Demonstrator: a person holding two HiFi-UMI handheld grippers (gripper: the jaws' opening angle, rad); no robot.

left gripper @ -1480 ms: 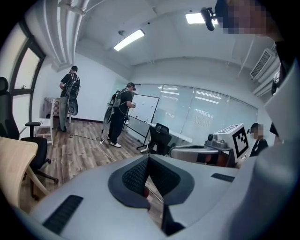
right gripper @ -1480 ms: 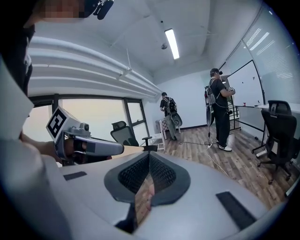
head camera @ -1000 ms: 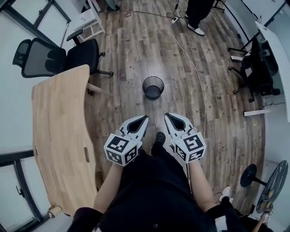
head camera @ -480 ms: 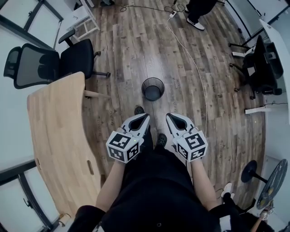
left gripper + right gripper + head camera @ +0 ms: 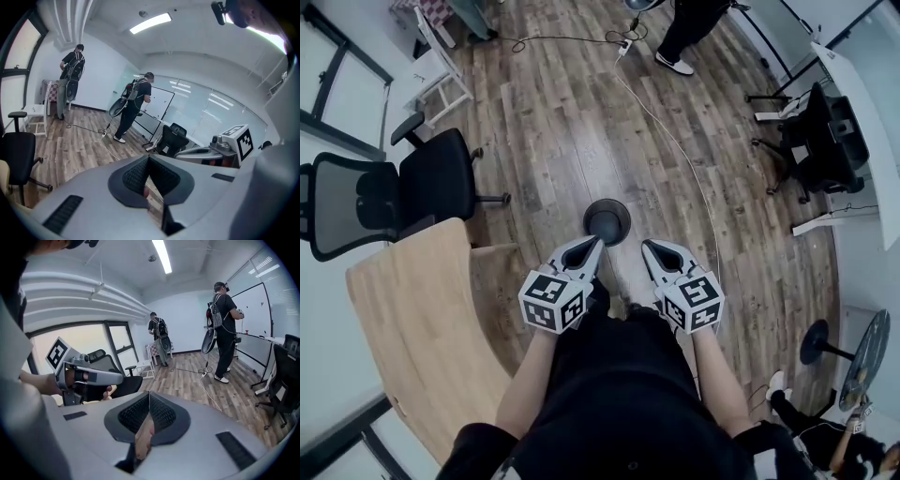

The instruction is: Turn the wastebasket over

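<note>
1. The wastebasket [image 5: 607,221] is sitting on the wood floor [image 5: 553,122], just ahead of both claws. I'm looking almost straight down on it. It's black and round, and its mouth seems to be facing up, though I can't swear to it from this angle.
2. The left claw [image 5: 594,246] is pointing at the near left side of the basket. Its tip is hanging close to the rim, not touching as far as I can tell. The jaws are pressing flat together with nothing between them, and the left gripper view is showing the ribbed pads meeting.
3. The right claw [image 5: 648,247] is doing the same on the near right side. Its jaws are closed too, pads together and empty, with the tip near the basket but apart from it.
4. Both claws are being held side by side with a gap between them, marker cubes facing back toward the person's arms.
5. A light wooden table [image 5: 412,337] is taking up the lower left, with a black office chair [image 5: 412,192] parked just beyond its end.
6. A white cable [image 5: 675,150] is trailing across the floor past the basket toward a person [image 5: 684,28] standing at the far end.
</note>
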